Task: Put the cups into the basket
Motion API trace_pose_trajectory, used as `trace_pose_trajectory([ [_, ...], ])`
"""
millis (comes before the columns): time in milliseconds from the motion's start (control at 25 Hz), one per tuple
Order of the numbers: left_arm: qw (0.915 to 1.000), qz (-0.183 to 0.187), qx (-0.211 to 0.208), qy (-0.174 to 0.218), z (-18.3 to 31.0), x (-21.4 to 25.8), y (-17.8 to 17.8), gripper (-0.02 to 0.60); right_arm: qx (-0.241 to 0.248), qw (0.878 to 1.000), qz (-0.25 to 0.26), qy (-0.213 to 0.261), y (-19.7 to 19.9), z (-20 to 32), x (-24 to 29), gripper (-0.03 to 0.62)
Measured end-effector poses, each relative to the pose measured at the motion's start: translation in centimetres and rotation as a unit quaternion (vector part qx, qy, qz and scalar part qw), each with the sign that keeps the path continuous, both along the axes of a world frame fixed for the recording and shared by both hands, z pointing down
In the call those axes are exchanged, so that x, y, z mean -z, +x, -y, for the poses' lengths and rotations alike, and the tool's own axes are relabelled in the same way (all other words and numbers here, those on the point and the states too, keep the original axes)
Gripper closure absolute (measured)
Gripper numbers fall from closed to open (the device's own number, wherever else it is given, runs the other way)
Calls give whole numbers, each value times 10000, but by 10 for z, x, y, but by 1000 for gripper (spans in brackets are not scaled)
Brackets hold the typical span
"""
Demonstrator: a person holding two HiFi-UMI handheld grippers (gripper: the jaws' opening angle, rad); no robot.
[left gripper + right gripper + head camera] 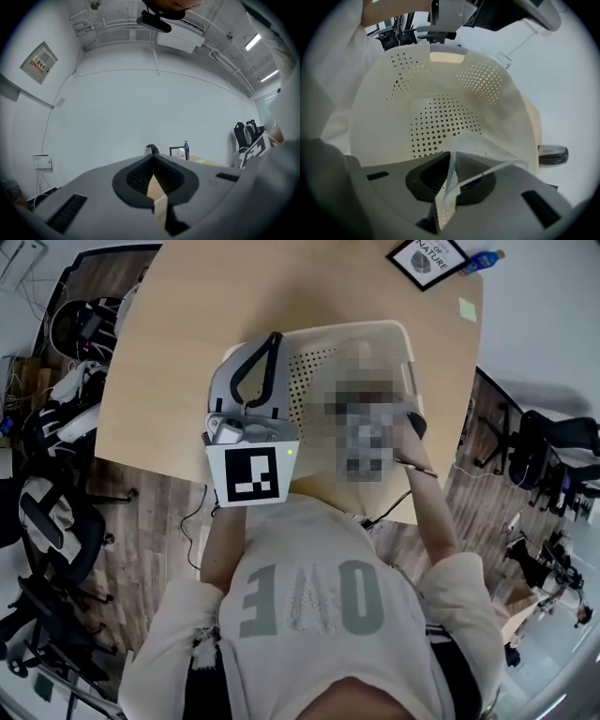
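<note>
Pointing away from the person in head view, the left gripper (272, 341) has its jaws over the left side of the cream perforated basket (314, 371), which sits on a wood table (178, 381). Most of the basket lies to that gripper's right. A blurred patch covers the basket's middle, so only the person's right forearm (429, 498) shows, running to the rim there. Far ahead & right of the gripper, at the table's far edge: framed pic (427, 259), blue bottle (483, 259).

Left gripper view: jaws clenched tip to tip, nothing btwn them, aimed level at a white wall (140, 103). Same pic & bottle stand well ahead, slightly right.

Right gripper view: right gripper (452, 154) points down into the basket, jaws pinched tight on the thin wall of a clear plastic cup (480, 143). Cup juts ahead & right of the jaws, inside the basket, above its dotted floor; can't tell if it touches. Basket walls ring the gripper.
</note>
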State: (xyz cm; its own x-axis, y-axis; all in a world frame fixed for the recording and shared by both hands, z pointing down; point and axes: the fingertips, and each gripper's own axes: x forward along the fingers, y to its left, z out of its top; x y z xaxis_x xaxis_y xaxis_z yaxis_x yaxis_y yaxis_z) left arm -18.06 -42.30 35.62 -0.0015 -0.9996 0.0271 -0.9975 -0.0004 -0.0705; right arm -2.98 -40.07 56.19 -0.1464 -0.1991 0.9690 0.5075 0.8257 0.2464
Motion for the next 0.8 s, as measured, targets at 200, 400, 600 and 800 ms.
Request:
trace_pose_trajectory([
  [200, 10000, -25, -13, -68, 4, -6, -2, 572, 19, 9986, -426, -310, 7, -6, -20, 572],
  [400, 9999, -20, -67, -100, 6, -12, -3, 572, 91, 9972, -639, -371, 7, -10, -33, 572],
  [600, 9999, -34, -88, -115, 7, -14, -7, 572, 0, 9958, -829, -375, 9, -14, -46, 572],
  [800, 9998, -94, -105, -102, 4, -14, -10, 572, -424, 9962, -615, -453, 5, -12, -44, 572],
])
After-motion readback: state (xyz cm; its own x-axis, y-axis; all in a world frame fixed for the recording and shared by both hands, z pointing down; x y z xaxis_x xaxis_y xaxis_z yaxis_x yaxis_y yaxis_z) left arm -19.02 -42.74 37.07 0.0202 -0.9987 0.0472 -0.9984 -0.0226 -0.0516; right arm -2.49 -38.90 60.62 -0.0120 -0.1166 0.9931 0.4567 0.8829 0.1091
